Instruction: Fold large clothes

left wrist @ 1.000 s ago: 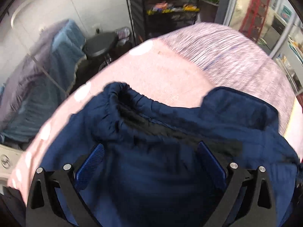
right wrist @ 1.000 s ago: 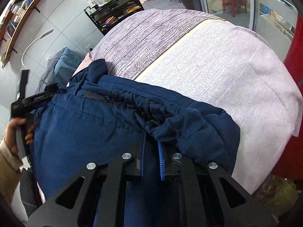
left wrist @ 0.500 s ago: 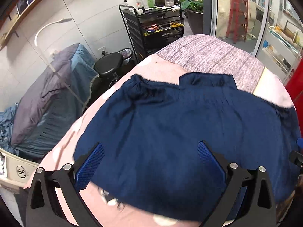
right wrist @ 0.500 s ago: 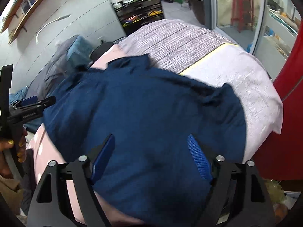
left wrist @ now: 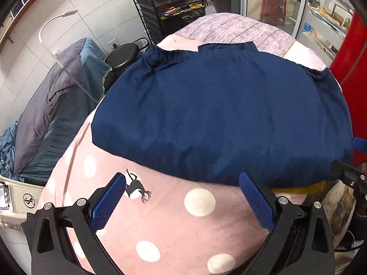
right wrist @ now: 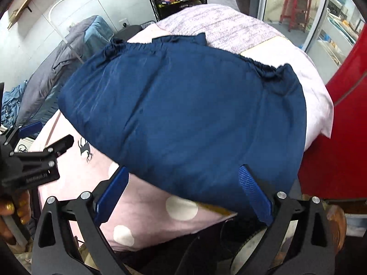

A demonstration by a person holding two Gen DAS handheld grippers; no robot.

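Left wrist view, nearest first: the left gripper point(left wrist: 182, 197) hangs wide apart over the pink dotted sheet point(left wrist: 160, 217), with nothing between its blue pads. Beyond it the navy garment point(left wrist: 218, 114) lies flat on the bed point(left wrist: 240, 26), its gathered elastic edge at the far side. The right gripper point(right wrist: 183, 190) is opening, close to its widest; the garment's near hem shows between its pads, but they do not press on it, so neither tool has hold of any cloth.

Judging by how it lies, the garment looks doubled over once into a broad, fairly smooth slab. I would guess at least one more fold is left to make it compact, and the puckered far corners may want smoothing.

Only the right view shows the person's hand point(right wrist: 11, 208) on the left tool's handle, and the garment's right edge draping off the bed by the red panel point(right wrist: 344, 114). Only the left view shows the stool point(left wrist: 122, 55) and the whole grey bedding pile point(left wrist: 52, 105) past the bed.
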